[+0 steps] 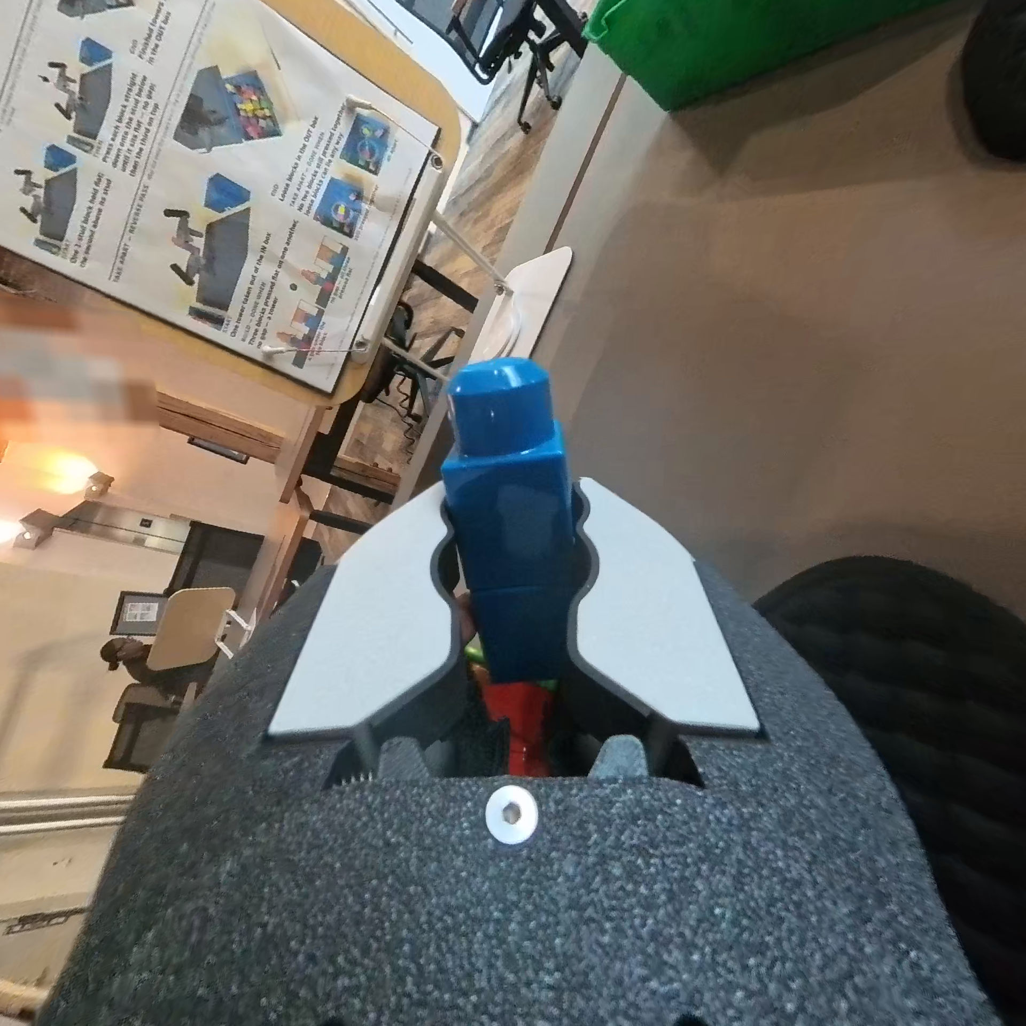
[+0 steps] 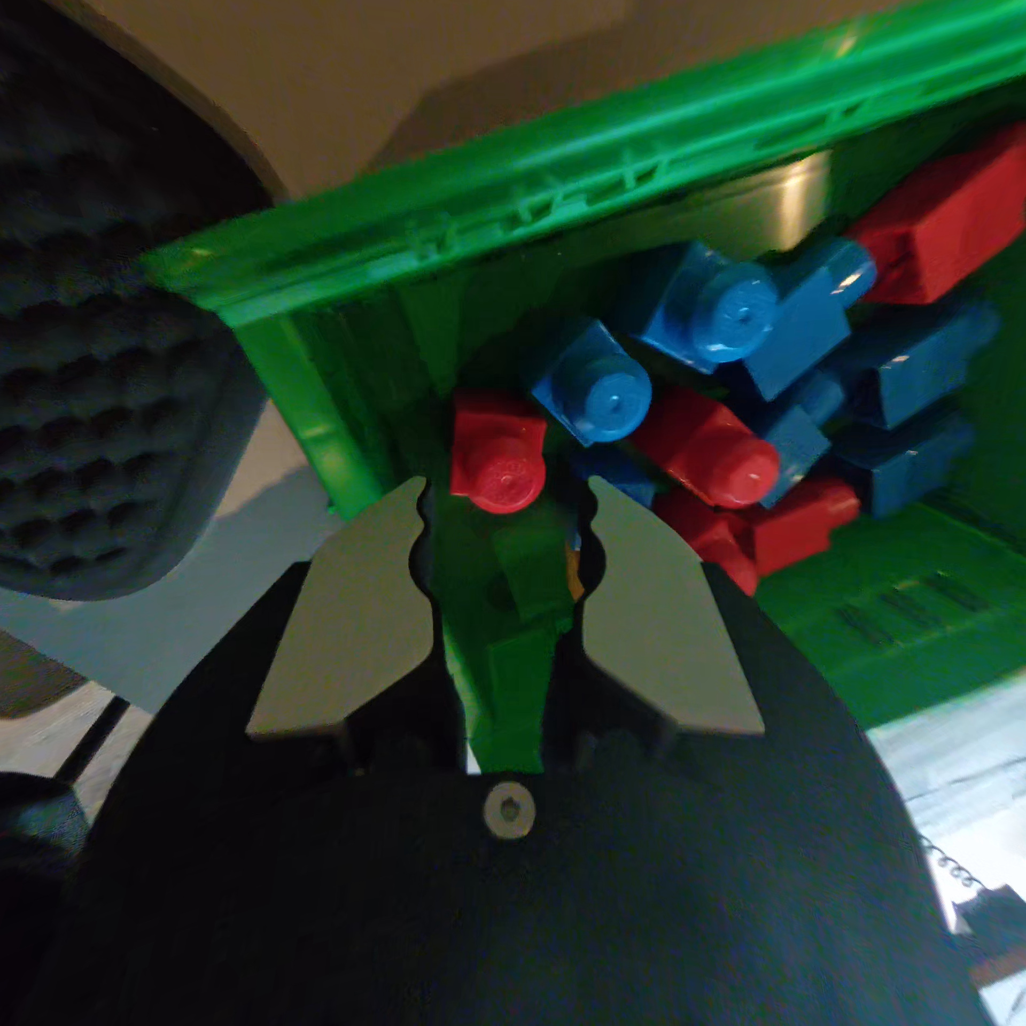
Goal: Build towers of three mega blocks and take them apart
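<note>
Your left gripper (image 1: 513, 533) is clamped on a blue stack (image 1: 511, 522): two blue blocks pressed together, the top stud pointing away from you, with something red (image 1: 519, 722) and a bit of green showing below between the fingers. Whether that red piece is joined to the stack you cannot tell from here. The stack is held in the air, above the tan table (image 1: 777, 333), with the bin (image 1: 722, 50) well off at the far edge.

Your right gripper (image 2: 508, 527) is over the green bin (image 2: 499, 183), fingers apart and holding nothing. The bin holds a heap of loose red and blue blocks; a red block (image 2: 497, 449) lies just ahead of the fingertips, stud toward you, and a blue block (image 2: 594, 388) sits just beside it. The right view is blurred, so fine contact is hard to judge.

This looks like the build step, with you fetching another block for the tower. The next move likely calls for lining the open fingers on either side of the red block's body, not its stud, closing firmly, and lifting it out without dragging the neighbours. Then you need its hollow base square over the blue stud before pressing.
</note>
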`<act>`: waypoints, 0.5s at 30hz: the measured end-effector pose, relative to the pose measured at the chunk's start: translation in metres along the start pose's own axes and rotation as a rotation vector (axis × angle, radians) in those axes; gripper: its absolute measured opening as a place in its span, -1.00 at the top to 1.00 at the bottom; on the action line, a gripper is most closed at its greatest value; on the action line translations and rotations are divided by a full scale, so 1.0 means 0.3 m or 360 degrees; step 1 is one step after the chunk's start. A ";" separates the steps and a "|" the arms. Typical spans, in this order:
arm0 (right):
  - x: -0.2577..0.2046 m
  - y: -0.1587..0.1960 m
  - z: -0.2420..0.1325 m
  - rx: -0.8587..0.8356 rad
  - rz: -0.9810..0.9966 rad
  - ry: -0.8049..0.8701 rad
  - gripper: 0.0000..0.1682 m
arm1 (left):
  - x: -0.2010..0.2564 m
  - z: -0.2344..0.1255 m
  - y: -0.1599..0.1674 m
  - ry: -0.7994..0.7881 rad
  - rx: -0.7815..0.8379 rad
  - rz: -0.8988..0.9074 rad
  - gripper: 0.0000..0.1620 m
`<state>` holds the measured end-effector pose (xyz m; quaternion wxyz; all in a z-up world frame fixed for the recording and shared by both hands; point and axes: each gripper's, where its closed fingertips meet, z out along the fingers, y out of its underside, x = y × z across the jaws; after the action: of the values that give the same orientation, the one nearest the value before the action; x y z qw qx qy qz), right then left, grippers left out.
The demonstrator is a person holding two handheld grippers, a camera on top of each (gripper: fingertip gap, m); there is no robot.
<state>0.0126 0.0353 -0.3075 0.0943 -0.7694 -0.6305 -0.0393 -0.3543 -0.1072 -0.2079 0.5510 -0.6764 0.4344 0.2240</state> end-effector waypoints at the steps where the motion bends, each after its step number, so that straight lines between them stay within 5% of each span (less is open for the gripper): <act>1: -0.002 -0.020 -0.037 0.0056 -0.0020 0.0058 0.42 | 0.009 0.004 -0.002 0.0015 0.0000 0.0006 0.54; 9: -0.310 -0.482 -0.361 0.1073 -0.0979 0.0559 0.39 | 0.092 0.046 -0.053 0.0208 0.0003 0.0137 0.54; 15: -0.589 -0.741 -0.429 0.1590 -0.1378 0.0617 0.43 | 0.150 0.055 -0.130 0.0338 0.0075 0.0217 0.54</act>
<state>-0.2328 -0.1185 -0.1919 0.5245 -0.2915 -0.7954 0.0849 -0.2953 -0.1065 -0.2263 0.5011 -0.6521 0.5404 0.1778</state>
